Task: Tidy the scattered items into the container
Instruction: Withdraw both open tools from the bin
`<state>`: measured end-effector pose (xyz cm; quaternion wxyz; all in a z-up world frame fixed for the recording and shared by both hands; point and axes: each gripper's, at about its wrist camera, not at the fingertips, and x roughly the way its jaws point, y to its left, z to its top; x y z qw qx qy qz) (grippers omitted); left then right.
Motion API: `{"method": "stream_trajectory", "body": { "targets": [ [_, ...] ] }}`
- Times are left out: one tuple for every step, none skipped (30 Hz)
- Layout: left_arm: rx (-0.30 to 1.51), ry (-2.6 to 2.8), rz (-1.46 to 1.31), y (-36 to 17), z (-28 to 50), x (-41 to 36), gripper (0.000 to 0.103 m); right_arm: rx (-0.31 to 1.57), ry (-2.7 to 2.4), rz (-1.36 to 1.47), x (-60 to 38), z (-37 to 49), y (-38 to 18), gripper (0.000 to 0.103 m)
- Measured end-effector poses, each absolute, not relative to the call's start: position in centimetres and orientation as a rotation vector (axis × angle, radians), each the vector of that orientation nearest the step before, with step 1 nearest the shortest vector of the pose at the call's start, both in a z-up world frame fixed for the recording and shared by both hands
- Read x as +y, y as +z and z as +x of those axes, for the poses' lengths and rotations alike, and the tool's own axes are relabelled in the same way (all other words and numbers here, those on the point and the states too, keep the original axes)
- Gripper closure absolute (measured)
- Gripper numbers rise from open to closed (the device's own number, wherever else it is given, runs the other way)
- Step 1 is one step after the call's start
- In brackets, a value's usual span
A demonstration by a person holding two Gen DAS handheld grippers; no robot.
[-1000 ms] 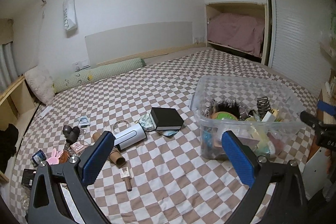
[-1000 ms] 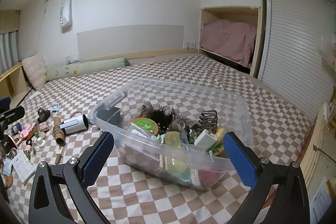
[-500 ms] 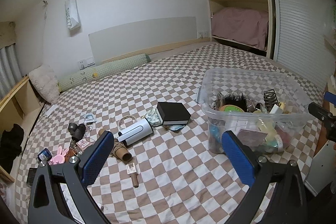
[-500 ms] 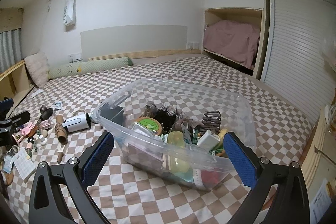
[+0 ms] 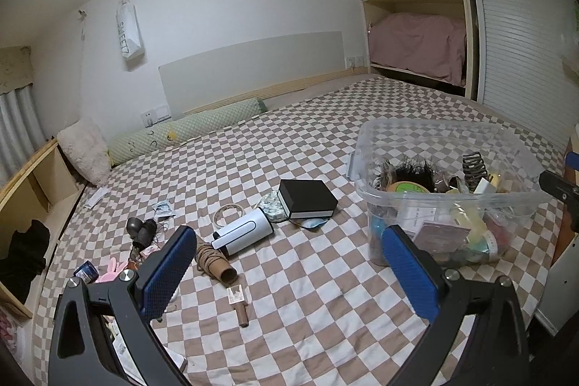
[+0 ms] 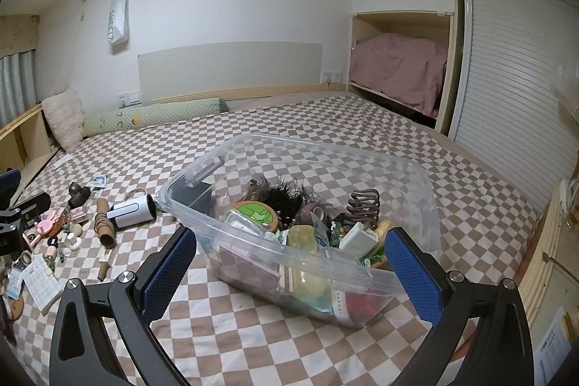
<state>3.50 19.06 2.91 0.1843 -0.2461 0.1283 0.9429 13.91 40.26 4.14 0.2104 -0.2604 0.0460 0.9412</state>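
The clear plastic container (image 5: 448, 165) sits on the checkered bed (image 5: 311, 281), already well filled with small things, and every loose item that remains lies to its left. Nearest it is the black box (image 5: 307, 193), just left of the container's left wall and flat on the bed. Beyond that, further left of the container, lies the white cylinder (image 5: 244, 232) on its side, its long axis running roughly from the container's lower left corner away and down toward the brown cardboard tube (image 5: 215, 262), which lies just beside it. A cluster of small toys and bits sits furthest from the container, near the bed's left edge. The left gripper (image 5: 289, 272) hangs over the bed on that left side, released with its blue pads wide apart and nothing between them; the cylinder and box lie ahead of it and a little to its left. The right gripper (image 6: 289, 274) is likewise spread and empty, but it faces the container's near wall. On that layout the left gripper looks the better placed for the next pick, and its pads would likely need to close across the cylinder's short width.
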Motion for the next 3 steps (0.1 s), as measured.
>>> {"method": "stream_trajectory", "body": {
  "targets": [
    [0.362,2.659,-0.694,2.92,3.52,19.06,0.000,0.128,2.616,-0.725,40.24,13.89,4.12,0.000],
    [0.363,2.660,-0.694,2.89,3.52,19.06,0.000,0.128,2.616,-0.726,40.20,13.89,4.11,0.000],
    [0.364,2.660,-0.697,2.87,3.51,19.06,0.000,0.128,2.615,-0.727,40.17,13.90,4.10,0.000]
  ]
}}
